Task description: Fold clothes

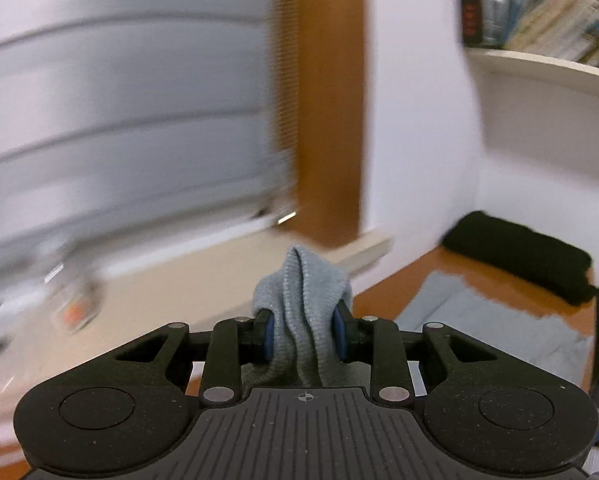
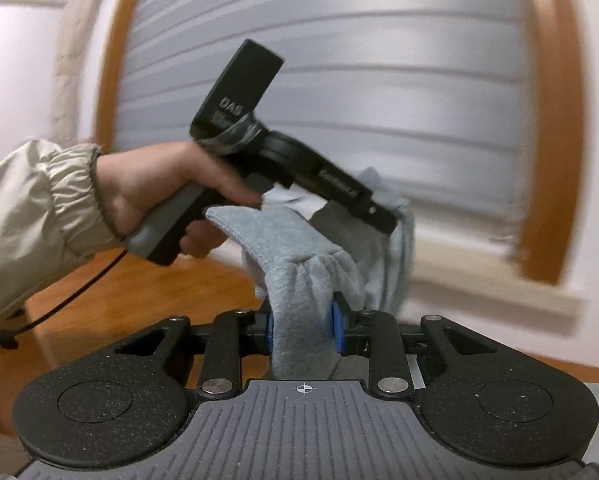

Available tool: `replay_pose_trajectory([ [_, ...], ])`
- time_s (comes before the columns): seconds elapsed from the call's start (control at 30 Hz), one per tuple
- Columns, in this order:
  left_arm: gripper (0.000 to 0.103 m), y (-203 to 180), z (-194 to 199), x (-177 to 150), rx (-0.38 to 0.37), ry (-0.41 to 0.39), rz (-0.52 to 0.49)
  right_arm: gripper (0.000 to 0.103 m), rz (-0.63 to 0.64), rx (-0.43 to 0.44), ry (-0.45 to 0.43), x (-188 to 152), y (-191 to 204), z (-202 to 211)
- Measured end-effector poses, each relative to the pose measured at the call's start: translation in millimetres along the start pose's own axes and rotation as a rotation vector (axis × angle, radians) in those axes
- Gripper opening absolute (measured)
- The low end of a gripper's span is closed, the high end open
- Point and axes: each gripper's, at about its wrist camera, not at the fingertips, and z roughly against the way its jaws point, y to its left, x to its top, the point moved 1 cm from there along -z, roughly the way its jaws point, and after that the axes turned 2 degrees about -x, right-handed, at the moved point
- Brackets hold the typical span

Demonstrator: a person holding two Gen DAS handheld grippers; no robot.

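A light grey-blue knit garment [image 1: 299, 304] is bunched between the blue pads of my left gripper [image 1: 304, 334], which is shut on it and holds it up off the table. More of the garment lies on the wooden table at lower right [image 1: 479, 320]. My right gripper [image 2: 302, 330] is shut on another fold of the same garment [image 2: 299, 280]. In the right wrist view the left gripper [image 2: 295, 172], held by a hand in a beige sleeve, hangs ahead with the cloth draped below it. Both views are motion-blurred.
A black folded garment [image 1: 519, 256] lies on the wooden table [image 1: 499, 284] by the white wall. A shelf with books [image 1: 559, 28] is at upper right. A window with a grey shutter [image 2: 379, 100] and wooden frame is straight ahead.
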Motion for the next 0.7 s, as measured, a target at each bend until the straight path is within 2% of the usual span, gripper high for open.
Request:
replay_pose_trajectory([
  [0.1,0.030,-50,-43,30,-0.065,-0.001,-0.051,0.027,-0.030,-0.109,-0.021,-3,-41,28],
  [0.27,0.031,-137,-135,55,-0.160,0.065,-0.115,0.027,-0.109,-0.296,-0.003,-27,-112,74],
  [0.37,0.043,-182,-193,54,-0.192,0.138,-0.138,0.028,-0.182,-0.391,0.057,-57,-153,92],
  [0.43,0.054,-202,-218,48,-0.204,0.165,-0.164,0.034,-0.261,-0.455,0.116,-86,-181,99],
  [0.5,0.063,-208,-229,45,-0.211,0.157,-0.150,0.042,-0.330,-0.509,0.172,-112,-202,104],
  [0.57,0.066,-203,-234,41,-0.228,0.166,-0.125,0.046,-0.382,-0.547,0.198,-132,-218,110],
  [0.7,0.070,-176,-236,29,-0.198,0.172,-0.099,0.056,-0.438,-0.571,0.194,-143,-232,113],
])
